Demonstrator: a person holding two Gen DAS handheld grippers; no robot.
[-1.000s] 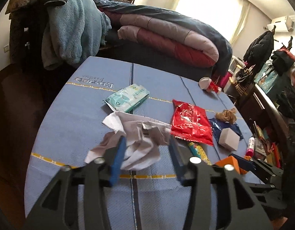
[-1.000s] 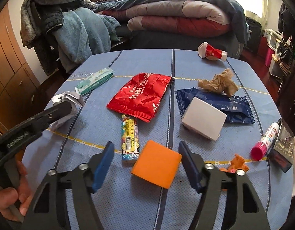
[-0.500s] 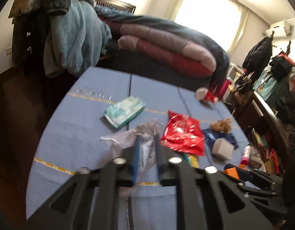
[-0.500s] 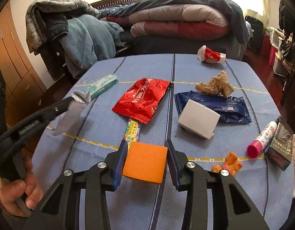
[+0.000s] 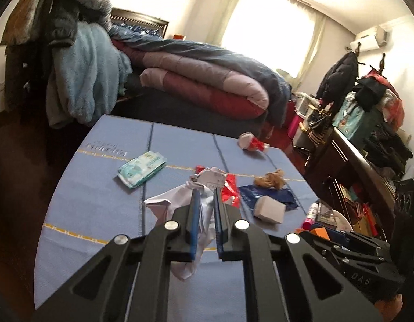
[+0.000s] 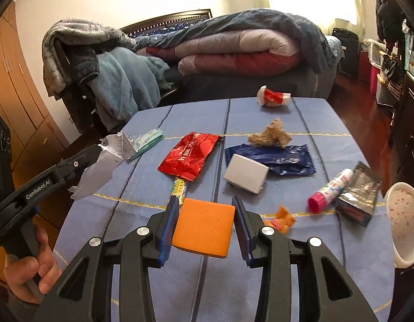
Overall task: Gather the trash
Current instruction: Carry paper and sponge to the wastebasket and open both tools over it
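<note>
My left gripper (image 5: 206,196) is shut on a crumpled white paper (image 5: 180,201), which hangs lifted above the blue table (image 5: 99,209). The right wrist view shows the same paper (image 6: 99,169) held at the left. My right gripper (image 6: 206,209) is shut on an orange square pad (image 6: 202,229), raised off the cloth. Still lying on the table are a red snack bag (image 6: 192,155), a candy stick wrapper (image 6: 179,190), a dark blue wrapper (image 6: 282,158), a brown paper wad (image 6: 271,134) and a small orange scrap (image 6: 280,218).
A white box (image 6: 245,173), a pink-capped tube (image 6: 330,189), a dark foil packet (image 6: 358,193) and a white bowl (image 6: 403,214) sit at the right. A tissue pack (image 5: 141,167) and a red-white cup (image 6: 272,98) lie farther off. A bed and draped clothes stand behind.
Both grippers shut, the left on the crumpled paper and the right on the orange pad. Both then rose, lifting their items off the table.
</note>
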